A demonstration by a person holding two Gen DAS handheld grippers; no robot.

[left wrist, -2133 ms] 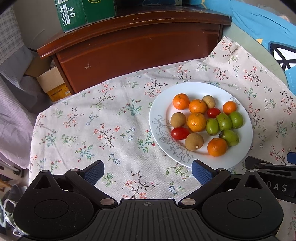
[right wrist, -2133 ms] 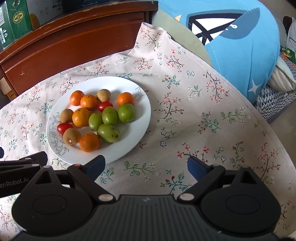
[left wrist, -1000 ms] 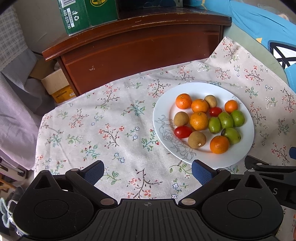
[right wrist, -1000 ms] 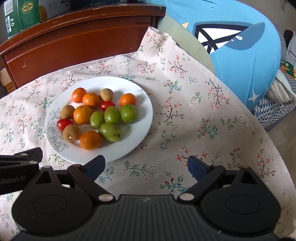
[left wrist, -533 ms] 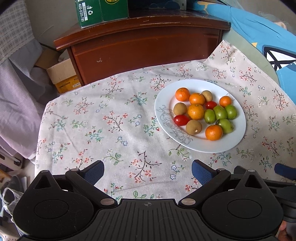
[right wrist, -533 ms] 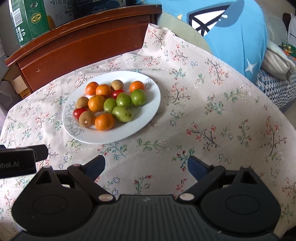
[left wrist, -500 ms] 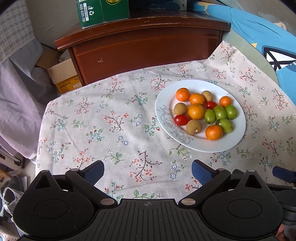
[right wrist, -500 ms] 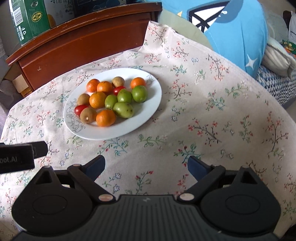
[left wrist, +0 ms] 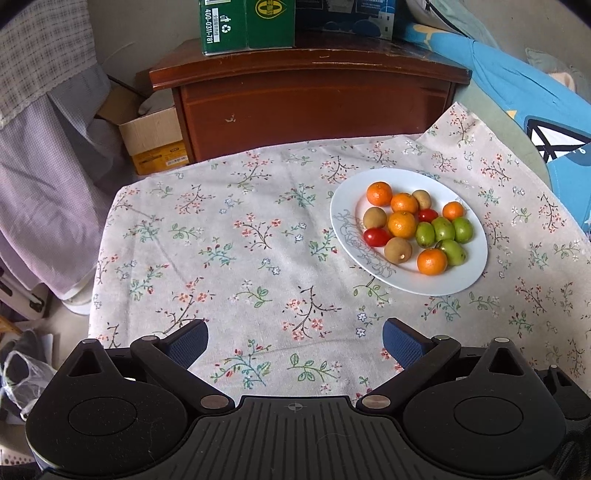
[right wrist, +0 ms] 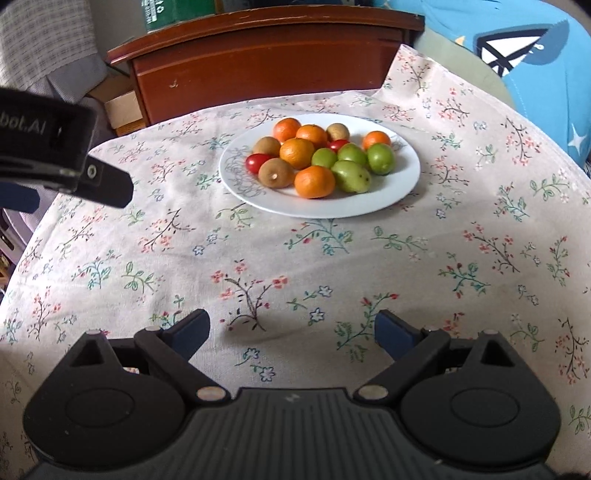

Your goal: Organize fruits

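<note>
A white plate (left wrist: 469, 273) on the floral tablecloth holds several oranges (left wrist: 431, 261), several green fruits (left wrist: 443, 229), three brown kiwis (left wrist: 398, 250) and two red tomatoes (left wrist: 376, 236). It also shows in the right wrist view (right wrist: 384, 199), ahead and slightly right of centre. My left gripper (left wrist: 294, 338) is open and empty, above bare cloth to the near left of the plate. My right gripper (right wrist: 291, 328) is open and empty, above the cloth in front of the plate. The left gripper's body (right wrist: 55, 147) shows at the left of the right wrist view.
A dark wooden cabinet (left wrist: 310, 107) stands behind the table with a green box (left wrist: 245, 24) on top. A cardboard box (left wrist: 155, 142) and purple checked fabric (left wrist: 40, 177) lie at the left. A blue cushion (left wrist: 546, 110) is at the right.
Both grippers have pulled back from the plate, so it looks smaller and farther. The left gripper's body now shows higher at the left of the right wrist view. The fruits have not moved.
</note>
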